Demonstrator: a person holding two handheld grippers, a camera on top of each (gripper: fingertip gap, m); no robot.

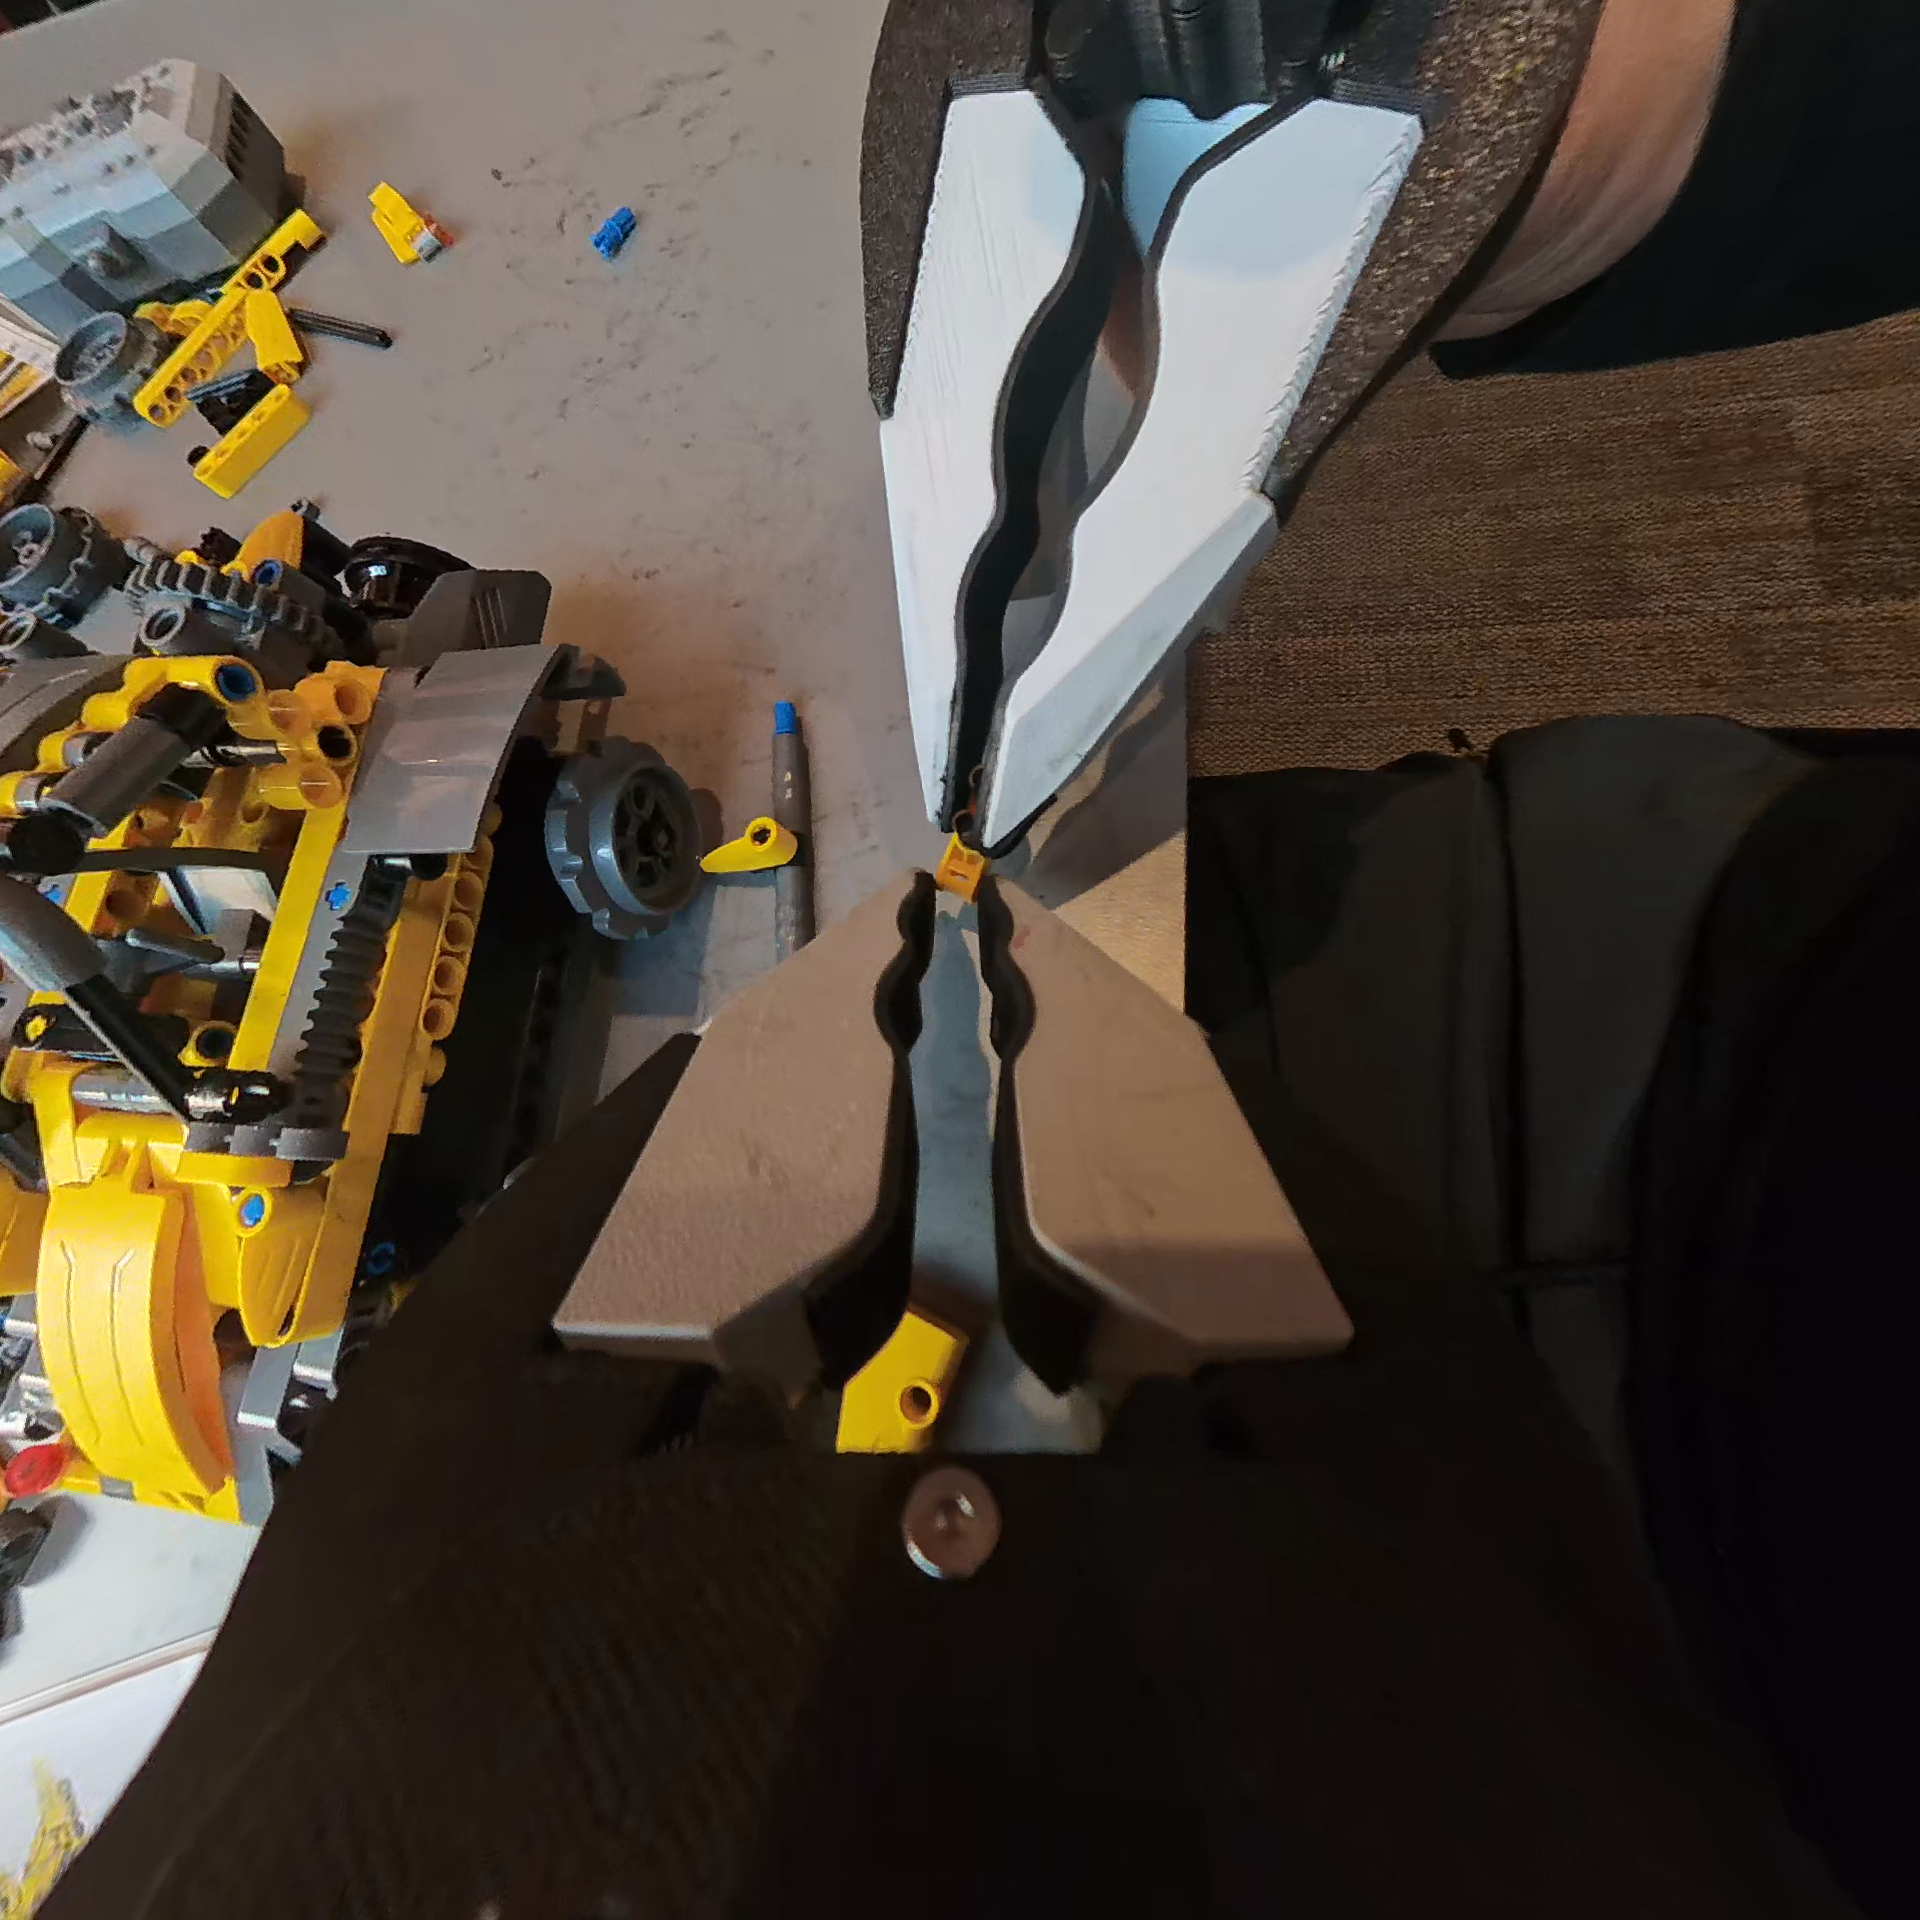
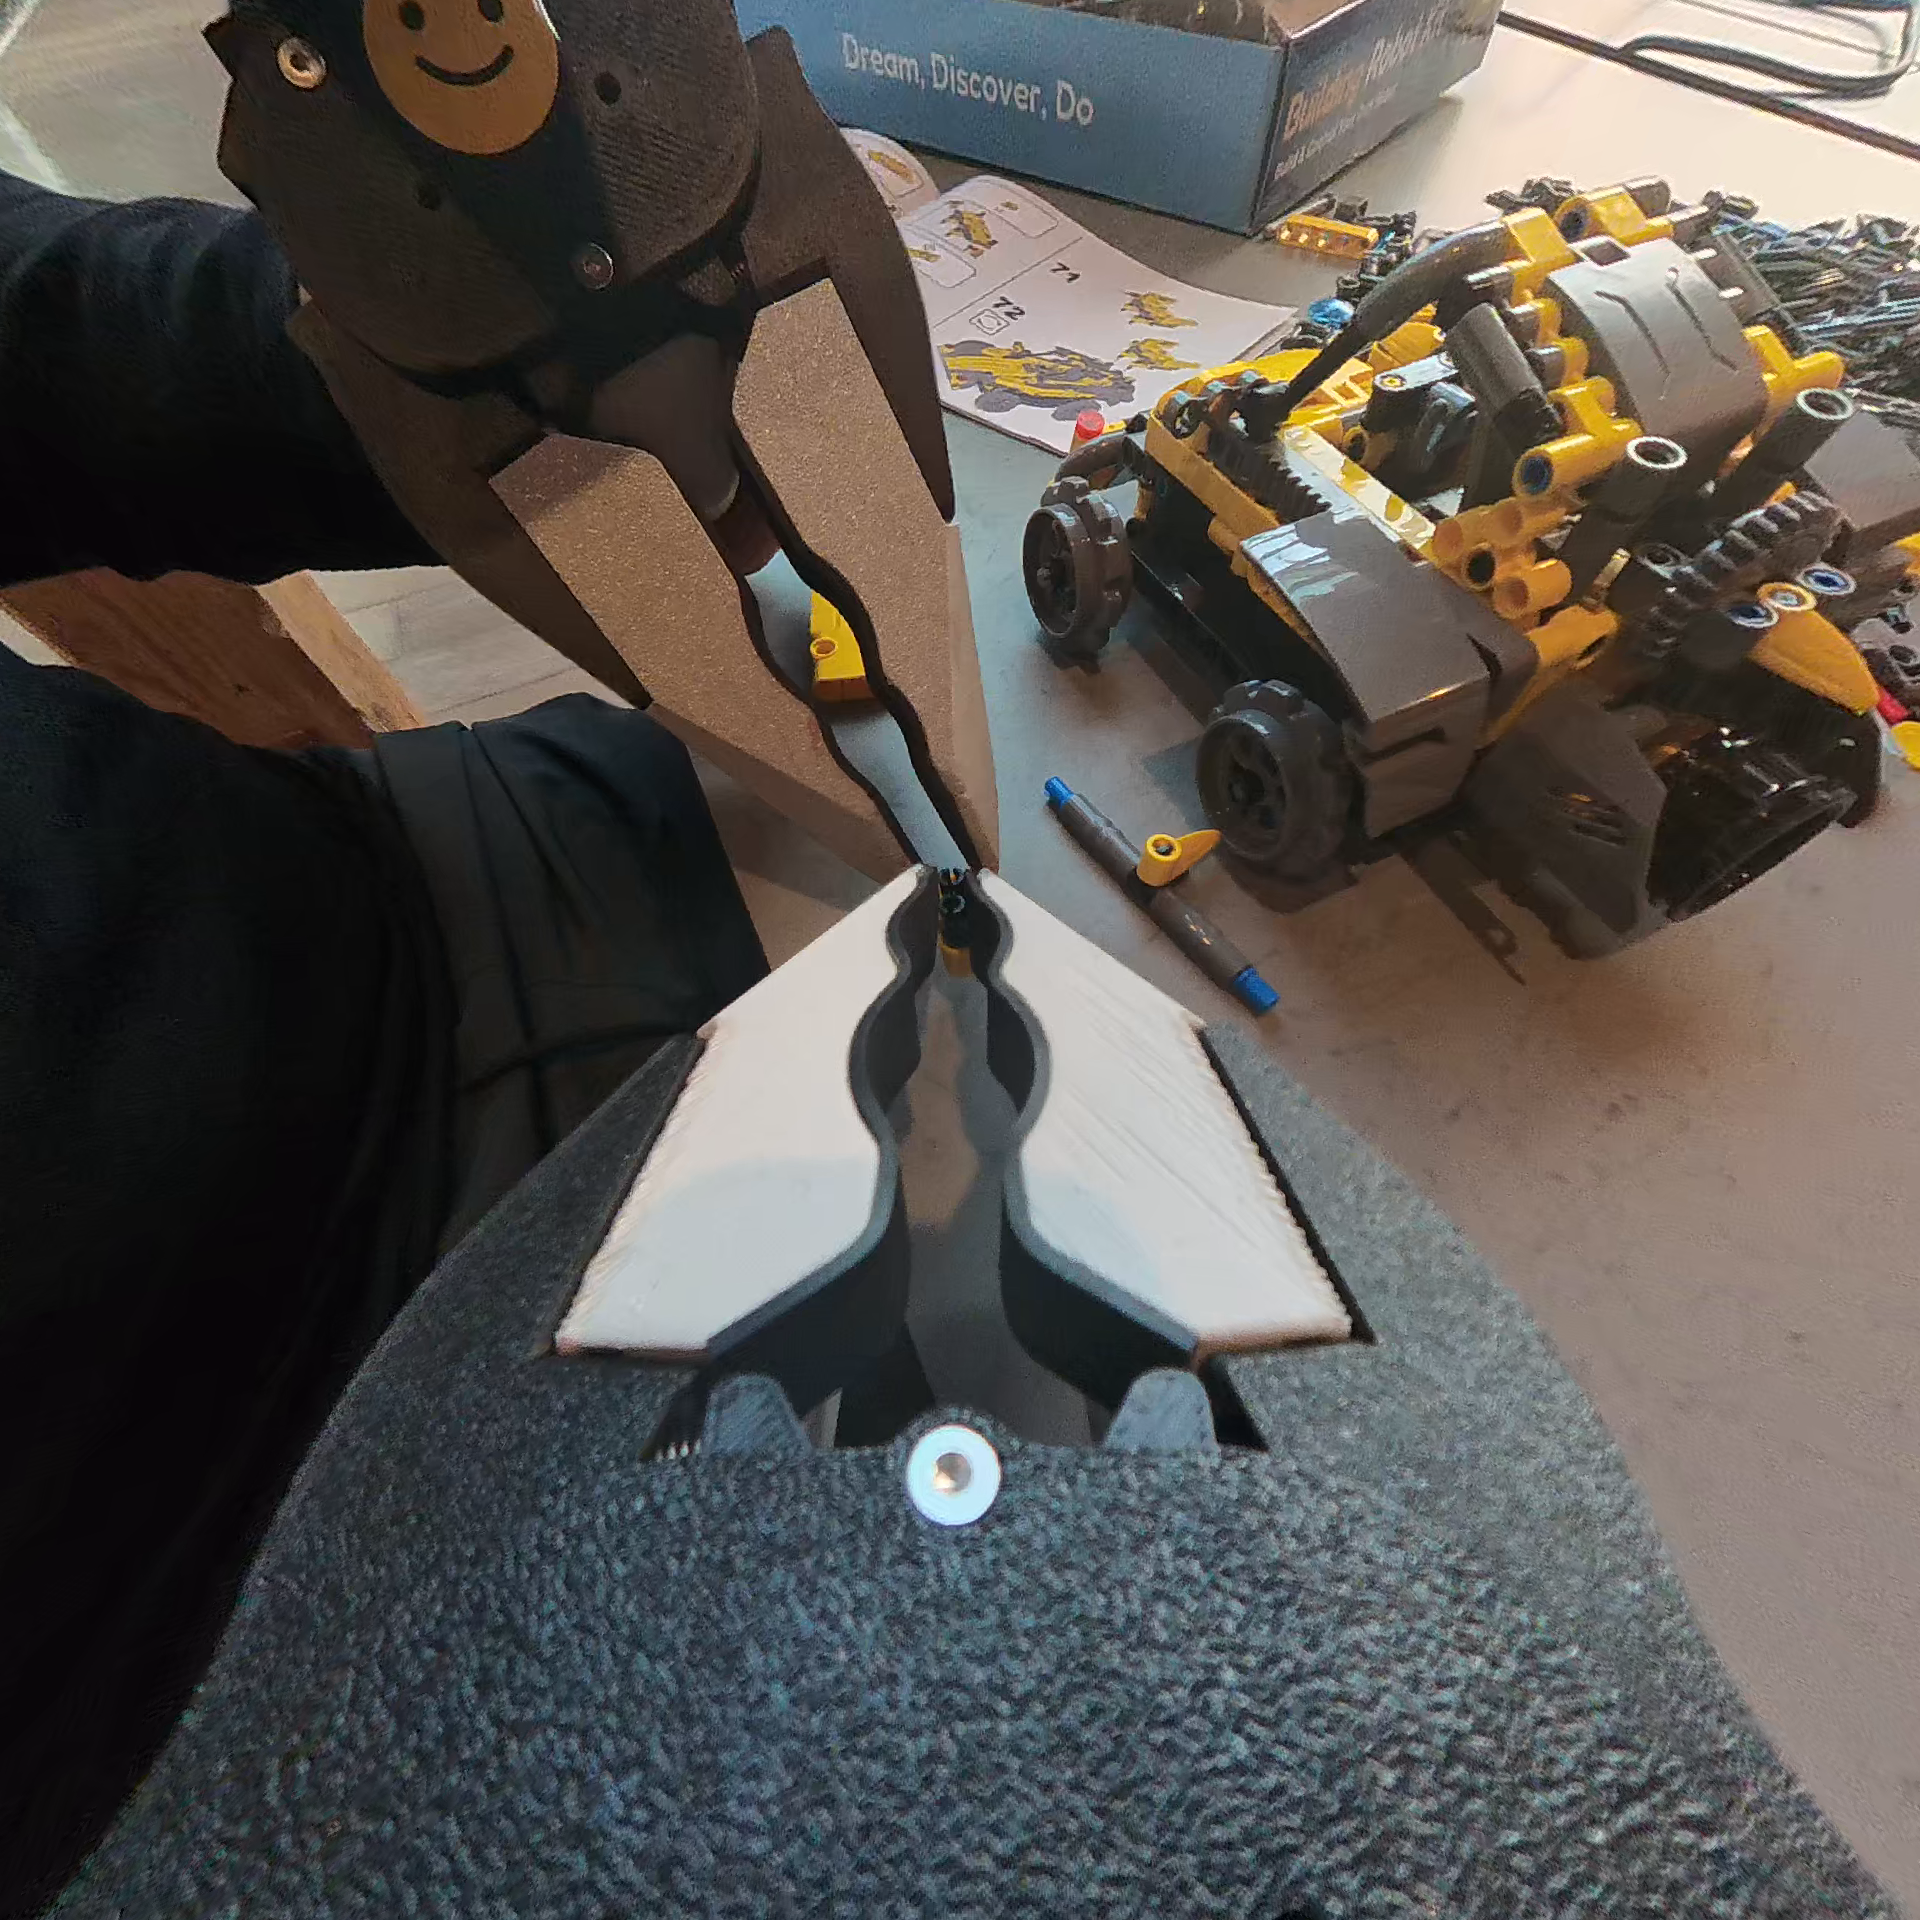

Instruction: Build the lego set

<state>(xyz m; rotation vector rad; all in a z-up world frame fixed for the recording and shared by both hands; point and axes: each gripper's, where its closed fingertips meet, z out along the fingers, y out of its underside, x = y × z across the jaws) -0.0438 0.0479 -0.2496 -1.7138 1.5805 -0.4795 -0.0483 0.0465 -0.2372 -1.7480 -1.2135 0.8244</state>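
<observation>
My left gripper (image 1: 954, 885) has grey fingers and my right gripper (image 2: 951, 885) has white fingers. They meet tip to tip above the table's near edge. A small yellow piece (image 1: 961, 862) sits between the left fingertips, which are closed on it. In the right wrist view, a black pin on a small yellow piece (image 2: 953, 940) is pinched between the right fingertips. The right gripper (image 1: 971, 816) comes in from above in the left wrist view. The left gripper (image 2: 966, 857) comes in from above in the right wrist view. A yellow beam (image 1: 902, 1387) lies on the table under the left gripper.
A yellow and grey model vehicle (image 2: 1455, 582) stands on the table (image 1: 644, 436). Beside it lie a grey axle with blue ends (image 2: 1153, 899) and a small yellow lever (image 2: 1174, 852). A blue box (image 2: 1091, 94), an instruction sheet (image 2: 1039, 312) and loose parts (image 1: 229, 343) lie farther off. A person's dark clothing (image 2: 260, 1039) is close. The tips of both grippers are at nearly the same place.
</observation>
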